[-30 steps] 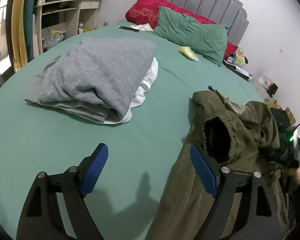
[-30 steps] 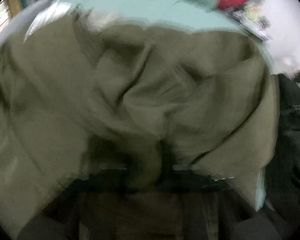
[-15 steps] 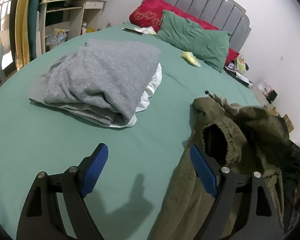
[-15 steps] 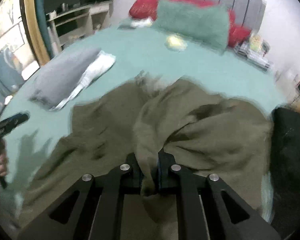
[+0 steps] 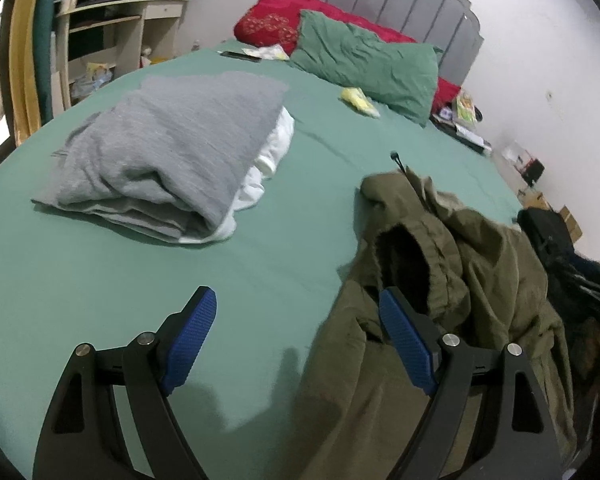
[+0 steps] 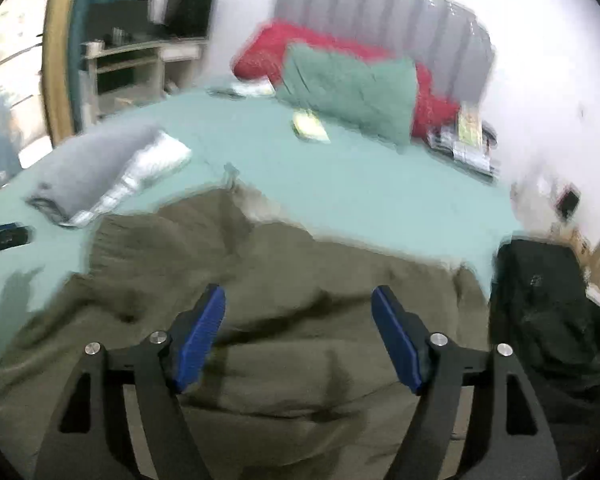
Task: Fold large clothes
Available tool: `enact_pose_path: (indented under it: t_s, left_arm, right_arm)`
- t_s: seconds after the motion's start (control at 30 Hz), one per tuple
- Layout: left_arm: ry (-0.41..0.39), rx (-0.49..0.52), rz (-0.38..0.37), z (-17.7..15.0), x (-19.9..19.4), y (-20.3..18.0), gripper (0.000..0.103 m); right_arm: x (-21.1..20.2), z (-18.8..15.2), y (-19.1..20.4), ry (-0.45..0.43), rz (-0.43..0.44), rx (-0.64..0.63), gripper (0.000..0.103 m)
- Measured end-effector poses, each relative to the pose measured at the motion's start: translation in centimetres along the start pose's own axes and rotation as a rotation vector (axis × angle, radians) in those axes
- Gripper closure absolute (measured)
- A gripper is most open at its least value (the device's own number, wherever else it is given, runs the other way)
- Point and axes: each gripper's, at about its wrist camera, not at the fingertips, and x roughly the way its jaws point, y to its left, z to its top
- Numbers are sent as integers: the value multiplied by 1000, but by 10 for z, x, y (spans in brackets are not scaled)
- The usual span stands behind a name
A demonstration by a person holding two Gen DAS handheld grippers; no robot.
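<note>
I am holding my left gripper (image 5: 296, 340) with its blue pads spread wide and gripping nothing, hanging over the green bed sheet (image 5: 100, 280) at the bed's near edge. My right gripper (image 6: 298, 334) is likewise standing wide apart and empty above the olive jacket (image 6: 280, 280), which is lying crumpled along the near right side of the bed. Farther in, a folded grey garment (image 5: 172, 148) is resting on a white one (image 5: 276, 148), with a green pillow (image 5: 368, 68) lying by the headboard.
</note>
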Motion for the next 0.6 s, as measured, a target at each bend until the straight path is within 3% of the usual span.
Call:
enact_pose_path:
  t_s: [0.03,0.07,0.13,0.17,0.2,0.33,0.43,0.6]
  left_arm:
    - [7,11,0,-2,2,-4,16]
    - [14,25,0,-5,3,-7,16]
    - [27,51,6,-10,5,-13,16]
    - [33,55,0,-12,5,-15,16]
    - [35,57,-12,-14,5,-16,16]
    - [38,61,-33,-20,3,-18,16]
    - [40,58,-42,-28,-3,-18,16]
    - [20,-2,-80,-54,-36,-10,16]
  right_arm:
    - [36,-13,-18,132,9,65,27]
    - [53,-26,-25,204,32,113,29]
    - [82,-62,-28,326,69,127,42]
    - [82,-79,-24,324,43,86,42]
    - [69,-91,-19,265,16,61,42]
    - [37,-117,-23,241,11,139,42]
    - [-5,-128,-25,211,26,123,42]
    - [-88,-157,-42,129,-47,121,39]
